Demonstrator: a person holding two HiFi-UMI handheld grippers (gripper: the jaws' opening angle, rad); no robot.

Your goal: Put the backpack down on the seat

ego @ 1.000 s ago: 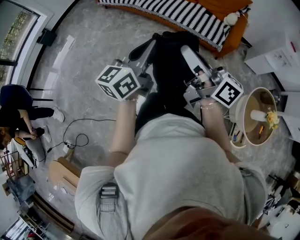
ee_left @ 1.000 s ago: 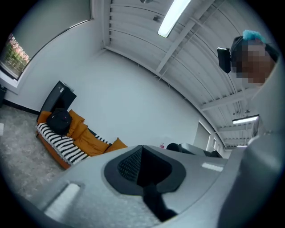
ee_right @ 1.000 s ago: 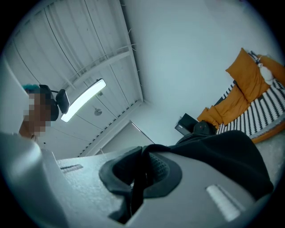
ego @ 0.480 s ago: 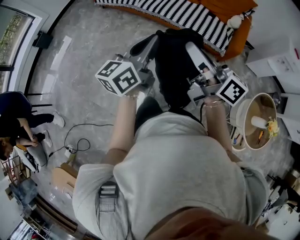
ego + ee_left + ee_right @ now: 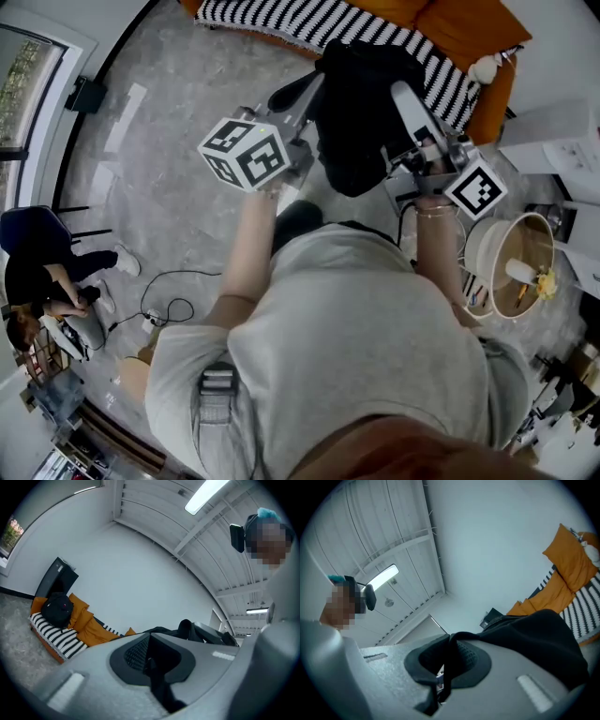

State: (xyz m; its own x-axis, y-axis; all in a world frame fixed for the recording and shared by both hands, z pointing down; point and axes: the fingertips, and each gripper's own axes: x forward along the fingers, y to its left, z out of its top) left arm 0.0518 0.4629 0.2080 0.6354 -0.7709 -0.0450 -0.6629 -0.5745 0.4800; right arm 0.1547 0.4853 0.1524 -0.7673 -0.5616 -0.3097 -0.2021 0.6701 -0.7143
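A black backpack (image 5: 361,112) hangs between my two grippers, its top over the front edge of the striped seat (image 5: 281,19) of an orange sofa. My left gripper (image 5: 309,86) is shut on a black strap (image 5: 161,688) at the bag's left side. At the bag's right side, my right gripper (image 5: 403,94) is shut on a fold of its black fabric (image 5: 534,639). In the left gripper view the jaws (image 5: 149,660) meet on the strap, with the striped seat (image 5: 58,637) far off at the left. The right gripper's jaws (image 5: 446,667) meet the same way.
A second black bag (image 5: 57,610) sits on the sofa against orange cushions (image 5: 84,620). A soft toy (image 5: 486,67) lies at the sofa's right end. A round white tub (image 5: 480,246) stands right of me. A person (image 5: 42,281) sits at the left, near a floor cable (image 5: 164,291).
Both grippers and the backpack have moved up the head view toward the sofa. The bag now overlaps the striped seat's front edge. Both grips are unchanged.
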